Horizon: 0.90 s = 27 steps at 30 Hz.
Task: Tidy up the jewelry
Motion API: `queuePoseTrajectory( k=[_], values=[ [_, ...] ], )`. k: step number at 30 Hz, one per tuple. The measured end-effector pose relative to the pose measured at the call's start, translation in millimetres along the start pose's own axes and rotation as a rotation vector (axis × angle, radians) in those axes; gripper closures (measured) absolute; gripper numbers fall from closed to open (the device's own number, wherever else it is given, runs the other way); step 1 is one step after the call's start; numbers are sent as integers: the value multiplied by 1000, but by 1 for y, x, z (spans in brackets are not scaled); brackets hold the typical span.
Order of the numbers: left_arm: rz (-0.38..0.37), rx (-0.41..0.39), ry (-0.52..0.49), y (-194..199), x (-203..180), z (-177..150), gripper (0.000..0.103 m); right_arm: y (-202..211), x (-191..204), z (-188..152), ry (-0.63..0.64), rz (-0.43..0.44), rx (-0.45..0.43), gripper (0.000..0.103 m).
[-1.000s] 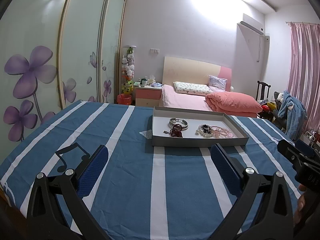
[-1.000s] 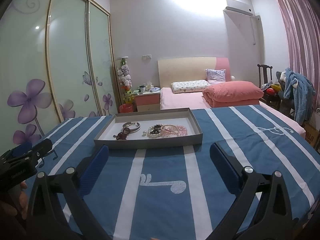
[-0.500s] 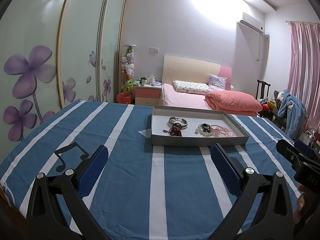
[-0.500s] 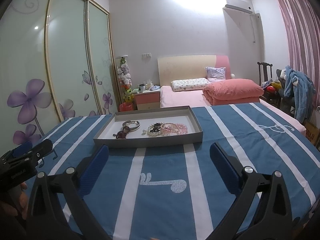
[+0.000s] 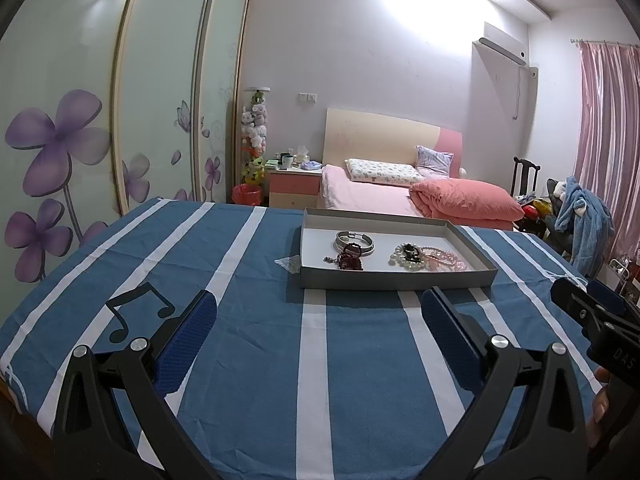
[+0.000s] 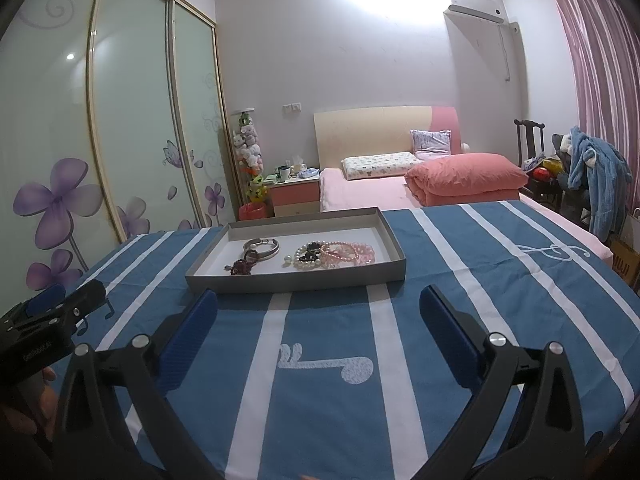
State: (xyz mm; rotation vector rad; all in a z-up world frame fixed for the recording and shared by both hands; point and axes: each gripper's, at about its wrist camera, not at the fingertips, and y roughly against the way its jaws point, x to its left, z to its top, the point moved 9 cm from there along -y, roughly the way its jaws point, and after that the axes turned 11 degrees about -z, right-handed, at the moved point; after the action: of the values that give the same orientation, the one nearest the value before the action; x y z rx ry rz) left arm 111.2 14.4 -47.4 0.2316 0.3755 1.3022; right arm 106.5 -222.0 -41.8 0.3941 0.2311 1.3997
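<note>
A shallow grey tray (image 5: 396, 280) (image 6: 296, 282) sits on the blue striped tablecloth. In it lie a silver bangle (image 5: 354, 239) (image 6: 262, 245), a dark red beaded piece (image 5: 349, 260) (image 6: 242, 266), a white pearl bracelet (image 5: 406, 258) (image 6: 306, 262) and a pink bead bracelet (image 5: 444, 258) (image 6: 352, 252). My left gripper (image 5: 318, 304) is open and empty, just short of the tray's near wall. My right gripper (image 6: 318, 304) is open and empty, also just before the tray. Each gripper shows at the edge of the other's view.
A small clear plastic scrap (image 5: 288, 263) lies left of the tray. The tablecloth (image 5: 240, 280) has white stripes and music notes. Behind the table are a bed (image 5: 400, 196), a nightstand (image 5: 294, 186), a wardrobe with flower prints and a chair with a blue garment (image 5: 584, 220).
Both cameras have edged slightly; the tray sits a little nearer in both views. Both grippers stay open and empty.
</note>
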Motion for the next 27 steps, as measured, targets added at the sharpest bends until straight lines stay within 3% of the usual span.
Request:
queuePoseTrajectory(
  k=[27],
  values=[
    [15,4,-5,-1,1,2,2,0,0,0,-1,1,2,4]
  ],
)
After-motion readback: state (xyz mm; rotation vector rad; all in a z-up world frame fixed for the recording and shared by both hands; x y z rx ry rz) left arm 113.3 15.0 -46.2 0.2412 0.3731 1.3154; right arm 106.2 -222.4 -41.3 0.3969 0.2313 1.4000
